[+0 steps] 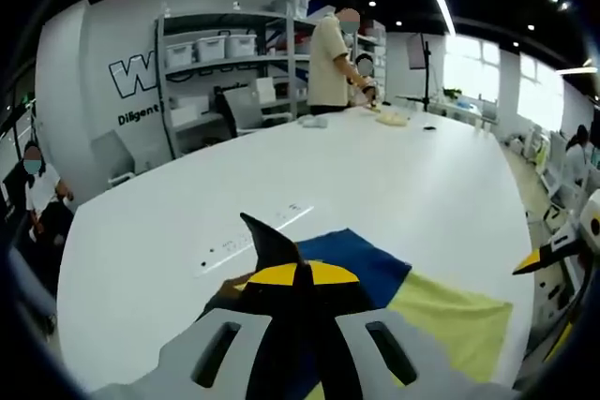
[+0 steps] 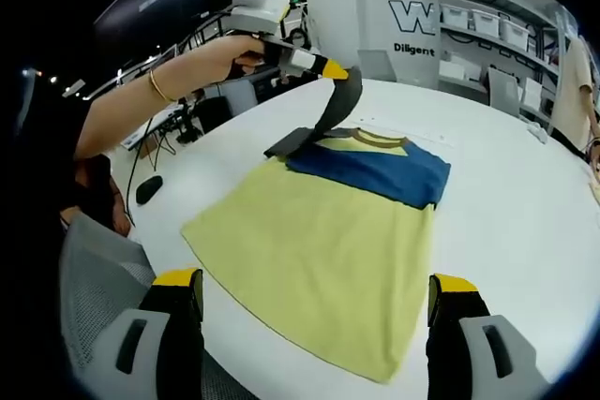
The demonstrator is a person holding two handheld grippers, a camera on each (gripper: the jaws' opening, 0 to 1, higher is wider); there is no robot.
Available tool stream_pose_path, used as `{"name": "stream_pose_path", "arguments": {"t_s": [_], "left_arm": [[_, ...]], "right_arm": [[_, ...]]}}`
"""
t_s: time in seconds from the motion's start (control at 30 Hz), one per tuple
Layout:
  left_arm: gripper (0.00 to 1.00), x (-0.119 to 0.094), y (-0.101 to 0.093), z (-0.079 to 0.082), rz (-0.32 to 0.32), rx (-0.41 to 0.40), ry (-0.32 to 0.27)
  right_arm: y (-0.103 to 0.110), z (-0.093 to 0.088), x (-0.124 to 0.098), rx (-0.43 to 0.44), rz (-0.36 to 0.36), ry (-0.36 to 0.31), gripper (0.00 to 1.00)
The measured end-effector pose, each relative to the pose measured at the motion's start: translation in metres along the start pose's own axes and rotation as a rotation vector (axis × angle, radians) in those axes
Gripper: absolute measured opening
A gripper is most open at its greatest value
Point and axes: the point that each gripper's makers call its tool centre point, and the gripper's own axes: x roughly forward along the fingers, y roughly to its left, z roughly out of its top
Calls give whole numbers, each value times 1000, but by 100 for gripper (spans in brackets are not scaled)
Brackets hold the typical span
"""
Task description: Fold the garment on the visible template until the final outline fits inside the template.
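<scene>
A T-shirt (image 2: 319, 231) lies flat on the white table (image 2: 525, 222); its body is yellow, the chest blue (image 2: 375, 170), the collar yellow. My left gripper (image 2: 333, 70), held by a hand, is shut on the shirt's dark sleeve (image 2: 330, 111) and holds it up above the shoulder. In the left gripper view its jaws (image 1: 300, 274) meet on that dark cloth (image 1: 267, 243), with the blue and yellow shirt (image 1: 441, 311) beyond. My right gripper (image 2: 316, 283) hovers open over the shirt's hem, jaws wide apart and holding nothing; its yellow tip (image 1: 536, 259) enters from the right.
Faint printed marks (image 1: 251, 236) run across the table past the shirt. A black object (image 2: 148, 189) lies near the table edge, beside a grey mesh chair (image 2: 98, 278). A person (image 1: 330, 53) stands at the far end; shelves with boxes (image 1: 214, 49) line the wall.
</scene>
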Motion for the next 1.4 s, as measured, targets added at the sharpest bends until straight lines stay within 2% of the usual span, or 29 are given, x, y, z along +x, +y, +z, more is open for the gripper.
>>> {"name": "stream_pose_path", "arguments": {"t_s": [0.07,0.33,0.6,0.8,0.9,1.0,1.4], "left_arm": [[0,1,-11,-1,-11,2,1],[0,15,-29,-12,-29,4,28],[0,27,-50,-9,-52,5,29],[0,47,-54,-20,-63,3,53],[0,57,-65,-35,-68,5,85],[0,64,-73,-43,-80,3,95],[0,103,-82,-65,-89,-46,132]], "right_arm": [[-3,0,-2,2,-7,-5,99],[-6,-3,-5,15,-18,-12,99],[-6,-3,-7,21,-18,-14,99],[-7,-3,-8,22,-20,-17,99],[-9,-3,-9,24,-24,-18,99],[-12,-4,-11,29,-30,-20,99],[-17,-1,-14,22,-31,-26,99]]}}
